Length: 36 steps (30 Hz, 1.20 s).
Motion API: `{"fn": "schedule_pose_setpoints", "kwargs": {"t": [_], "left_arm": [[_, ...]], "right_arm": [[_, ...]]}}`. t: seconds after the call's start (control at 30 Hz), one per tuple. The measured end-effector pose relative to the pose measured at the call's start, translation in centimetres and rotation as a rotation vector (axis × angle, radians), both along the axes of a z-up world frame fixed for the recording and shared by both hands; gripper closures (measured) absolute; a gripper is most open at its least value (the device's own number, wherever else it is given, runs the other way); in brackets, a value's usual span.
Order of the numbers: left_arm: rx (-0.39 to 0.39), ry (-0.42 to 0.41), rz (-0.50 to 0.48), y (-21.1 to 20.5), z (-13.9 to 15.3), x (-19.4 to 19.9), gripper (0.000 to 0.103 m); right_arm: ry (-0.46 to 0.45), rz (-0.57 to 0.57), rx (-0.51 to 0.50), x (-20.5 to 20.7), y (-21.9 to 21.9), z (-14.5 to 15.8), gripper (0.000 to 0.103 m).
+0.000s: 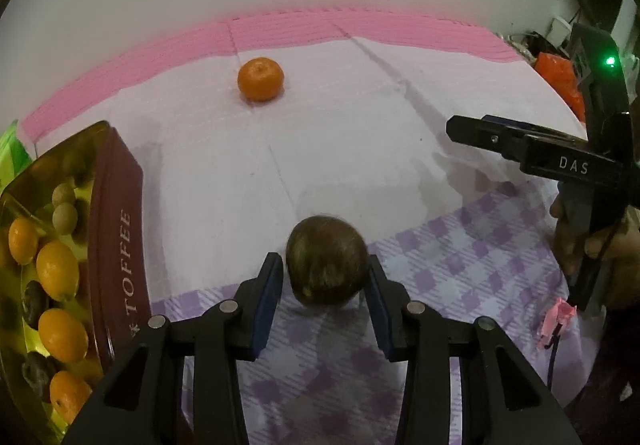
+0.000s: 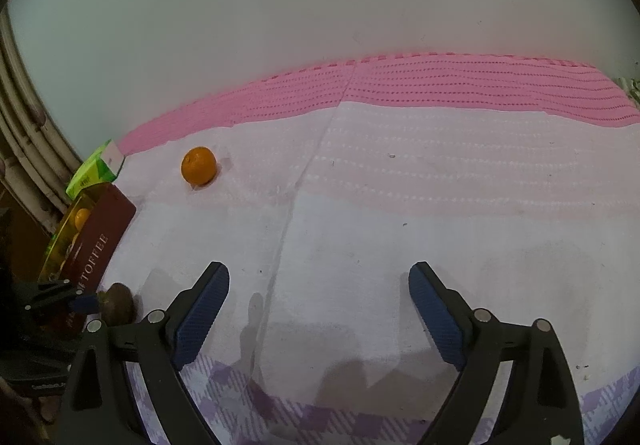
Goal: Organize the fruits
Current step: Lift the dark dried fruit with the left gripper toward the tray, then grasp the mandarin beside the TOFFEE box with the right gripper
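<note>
At 6 o'clock in the left wrist view, the left tongs are clenched on a brown round fruit, one blue pad pressed to each side of it. Fruit sits low over the cloth, where the white part meets the purple checks; whether it touches the cloth cannot be told.

Orange lies alone at 12 o'clock on the white cloth, well apart from the brown fruit, just short of the pink border.

Toffee tin stands at 9 o'clock, maroon wall facing the tongs (lettering "TOFFEE" readable). Its gold inside holds several small orange fruits, a few pale round ones and some dark ones.

Right tongs enter from 3 o'clock in the left view, a hand on the grip. Right wrist view: right tongs released, pads wide apart, nothing between them, bare cloth beneath. Same view has the orange at 10 o'clock, the tin and a green carton at 9 o'clock.
</note>
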<state>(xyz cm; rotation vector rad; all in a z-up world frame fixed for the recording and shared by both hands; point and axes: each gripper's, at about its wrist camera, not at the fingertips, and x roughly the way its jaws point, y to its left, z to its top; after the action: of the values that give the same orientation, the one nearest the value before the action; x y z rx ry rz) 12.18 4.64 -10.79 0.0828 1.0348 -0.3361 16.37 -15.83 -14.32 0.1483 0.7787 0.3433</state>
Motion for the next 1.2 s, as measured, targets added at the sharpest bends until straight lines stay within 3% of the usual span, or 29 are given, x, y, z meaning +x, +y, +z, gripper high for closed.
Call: {"fn": "schedule_pose_setpoints", "kwargs": {"t": [0.13,0.73,0.83,1.07,1.13,1.2], "left_arm": [[0.025,-0.016,-0.028,-0.3,-0.1,-0.5,0.061],[-0.125,0.062,-0.011,0.4,0.5,2.4,0.055],[-0.123,0.054,-0.011,0.3,0.4,2.6,0.060],[-0.214,0.055,0.081,1.7,1.5,0.2,0.061],[-0.231,0.023,0.105,2.5,3.0,-0.8,0.061],[-0.233,-0.016,0.116,3.3,4.7,-1.8,0.061]], "right_arm": [[0.010,0.005,-0.016,0.2,0.3,-0.2,0.013],[0.015,0.019,-0.025,-0.1,0.5,-0.2,0.007],[0.015,0.019,-0.023,-0.2,0.5,-0.2,0.007],[-0.006,0.009,-0.031,-0.5,0.9,0.1,0.011],[-0.034,0.087,-0.008,-0.7,2.0,1.0,0.015],[-0.063,0.202,-0.068,-0.3,5.0,2.5,0.017]]}}
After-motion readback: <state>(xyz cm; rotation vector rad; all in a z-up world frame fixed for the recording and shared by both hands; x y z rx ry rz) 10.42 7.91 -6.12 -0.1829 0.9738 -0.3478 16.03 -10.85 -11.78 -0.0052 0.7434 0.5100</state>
